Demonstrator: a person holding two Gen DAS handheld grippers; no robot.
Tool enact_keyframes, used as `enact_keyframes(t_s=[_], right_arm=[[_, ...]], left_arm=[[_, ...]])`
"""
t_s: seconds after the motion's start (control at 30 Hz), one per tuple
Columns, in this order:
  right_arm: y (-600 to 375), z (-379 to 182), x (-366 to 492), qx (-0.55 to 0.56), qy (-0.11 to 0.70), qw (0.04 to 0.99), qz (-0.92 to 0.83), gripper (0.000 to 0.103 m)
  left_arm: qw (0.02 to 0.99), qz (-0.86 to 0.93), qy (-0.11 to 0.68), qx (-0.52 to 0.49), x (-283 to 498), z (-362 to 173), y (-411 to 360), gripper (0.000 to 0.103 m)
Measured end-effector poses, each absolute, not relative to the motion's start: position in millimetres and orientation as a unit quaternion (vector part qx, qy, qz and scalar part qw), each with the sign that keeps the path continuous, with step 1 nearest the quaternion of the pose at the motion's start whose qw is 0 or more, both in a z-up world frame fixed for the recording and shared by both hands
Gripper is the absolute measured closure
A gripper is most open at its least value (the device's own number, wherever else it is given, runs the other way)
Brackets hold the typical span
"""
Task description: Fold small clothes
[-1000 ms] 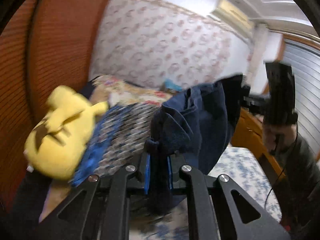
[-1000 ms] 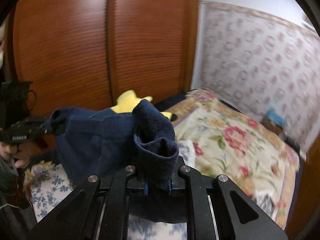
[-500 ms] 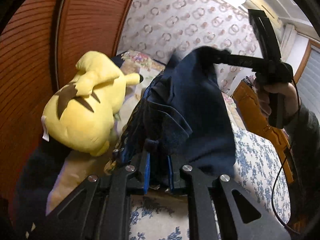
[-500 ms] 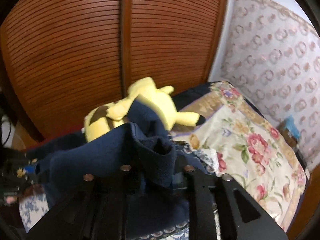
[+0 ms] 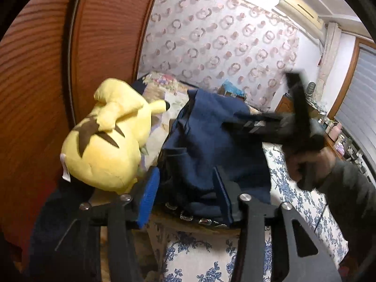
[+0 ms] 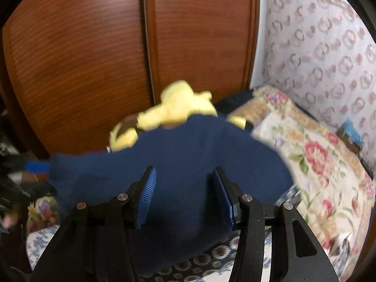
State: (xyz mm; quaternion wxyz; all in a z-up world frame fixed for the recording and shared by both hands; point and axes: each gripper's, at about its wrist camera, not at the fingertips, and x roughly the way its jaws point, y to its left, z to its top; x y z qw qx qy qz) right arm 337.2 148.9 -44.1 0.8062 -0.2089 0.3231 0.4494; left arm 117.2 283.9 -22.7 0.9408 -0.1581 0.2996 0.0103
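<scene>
A small navy blue garment (image 5: 211, 145) lies in a loose fold on a pile at the bed's head, next to a yellow plush toy (image 5: 110, 141). My left gripper (image 5: 185, 197) is open, its blue-padded fingers (image 5: 148, 197) straddling the garment's near edge. In the right wrist view the same navy garment (image 6: 183, 164) spreads out below my right gripper (image 6: 185, 195), which is open and empty just above it. The right gripper also shows in the left wrist view (image 5: 298, 127), blurred, held in a hand at the right.
A wooden wardrobe (image 6: 94, 58) stands close behind the plush toy (image 6: 174, 110). A floral quilt (image 6: 317, 159) covers the bed to the right. A blue-flowered sheet (image 5: 293, 197) lies in front. Patterned fabric (image 6: 211, 256) lies under the garment.
Both grippers have opened and let go of the navy garment. It has dropped from being held up between them onto the pile beside the plush toy.
</scene>
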Motion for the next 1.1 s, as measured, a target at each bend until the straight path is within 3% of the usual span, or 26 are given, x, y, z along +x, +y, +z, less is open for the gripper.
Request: enact_keyframes(t_s=[0.13,0.47,0.7,0.9,1.1], right_arm=[[153.5,-63.5,332.7,-0.216,0.304,0.822,0.430,0.052],[84.2,-18.6,285.9,-0.152,0.286,0.860,0.394,0.051],[7.3,-1.0,226.3,-0.128,0.263,0.888,0.354,0.028],[-49.9,3.9,177.9,-0.108,0.250,0.912,0.306,0.020],[-94.8,6.0,140.2,-0.091,0.238,0.932,0.256,0.020]], left_arm=[[0.946,0.014,0.291,-0.140,112.2,-14.1,278.0,0.045],[0.955,0.033,0.281,-0.089,102.8,-4.8,240.7,0.044],[0.960,0.012,0.274,-0.053,91.8,-2.6,195.1,0.044],[0.964,-0.009,0.265,-0.033,83.7,-1.6,153.8,0.044],[0.964,-0.030,0.263,-0.013,77.1,-1.1,119.1,0.044]])
